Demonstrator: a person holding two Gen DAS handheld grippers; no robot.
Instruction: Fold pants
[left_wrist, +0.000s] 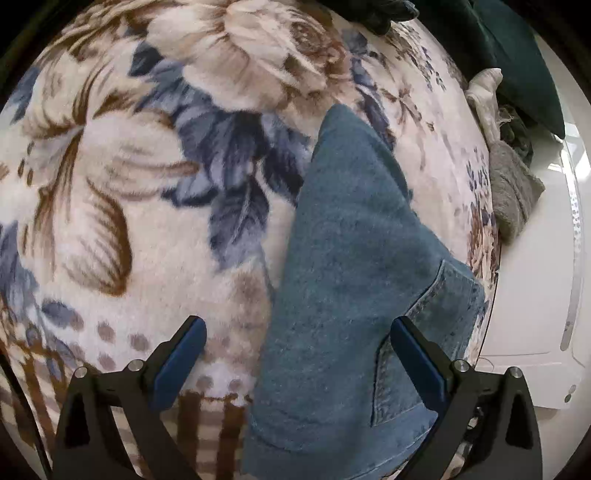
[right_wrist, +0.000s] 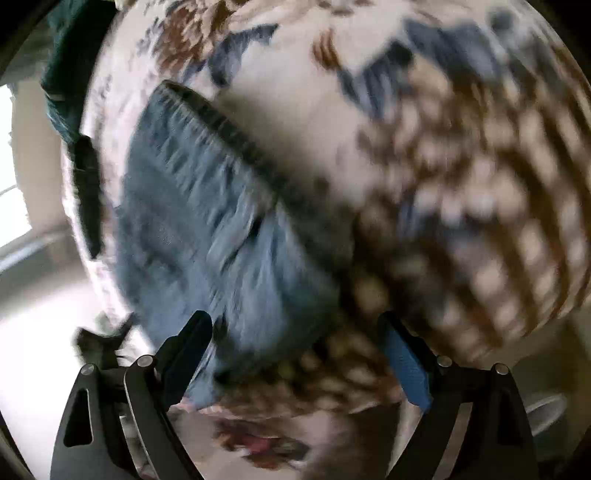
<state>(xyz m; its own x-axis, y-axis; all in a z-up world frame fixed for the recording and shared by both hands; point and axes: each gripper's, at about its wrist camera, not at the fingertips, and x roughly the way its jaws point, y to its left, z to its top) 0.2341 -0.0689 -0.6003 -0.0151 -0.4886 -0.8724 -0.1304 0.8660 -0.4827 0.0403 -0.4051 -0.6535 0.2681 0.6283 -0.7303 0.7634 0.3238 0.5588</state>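
bed: plush floral blanket (left_wrist: 129, 192), cream, brown and blue, carries everything
pants: folded blue denim jeans (left_wrist: 354, 266) on blanket; long axis runs away from both cameras
left hand-held gripper (left_wrist: 299, 360): jaws wide, empty; jeans directly between and ahead; nearer
right hand-held gripper (right_wrist: 301, 354): jaws spread, empty; jeans ahead-left; blurred

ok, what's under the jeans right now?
The jeans lie folded on a floral blanket, which shows on the sides in view in both views. Whatever sits directly beneath the denim, and beneath the blanket itself, is covered and cannot be seen.
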